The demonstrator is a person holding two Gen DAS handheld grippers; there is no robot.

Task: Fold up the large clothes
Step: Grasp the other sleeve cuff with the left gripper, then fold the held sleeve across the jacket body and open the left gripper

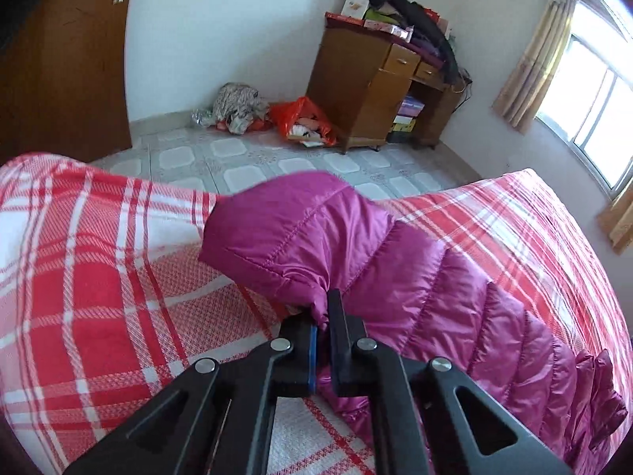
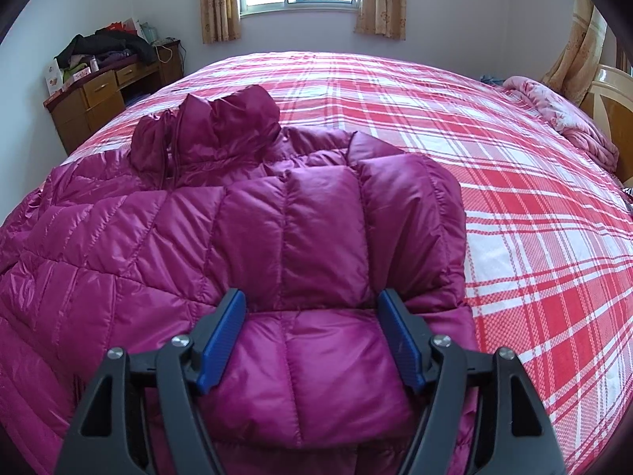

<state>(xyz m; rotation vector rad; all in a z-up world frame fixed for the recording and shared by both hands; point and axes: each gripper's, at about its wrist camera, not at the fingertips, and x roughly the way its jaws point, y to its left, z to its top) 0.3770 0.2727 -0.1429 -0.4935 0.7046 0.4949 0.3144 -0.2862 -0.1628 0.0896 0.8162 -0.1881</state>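
A shiny magenta quilted down jacket (image 2: 277, 217) is spread on a bed covered with a red-and-white plaid woven sheet (image 2: 534, 237), its hood bunched toward the far left and its right sleeve already laid across the chest. The step in hand is judged to be the folding-in of the other sleeve. At the left, the black two-finger left gripper (image 1: 323, 318) is seen closed tight on a pinch of fabric at the cuff of the puffy magenta left sleeve (image 1: 292, 233), which is raised off the sheet and bulges beyond the fingers; the tool is angled down toward the bed from the near side. The next move is judged to call for this sleeve to be carried rightward over the jacket's body and laid flat, with the pinch kept firm, since slick fabric may slip. At the right, the black right gripper with blue pads (image 2: 312, 336) is held with its jaws spread wide above the folded-over sleeve, tilted downward; whether the pads touch the fabric cannot be told, and nothing is clamped.
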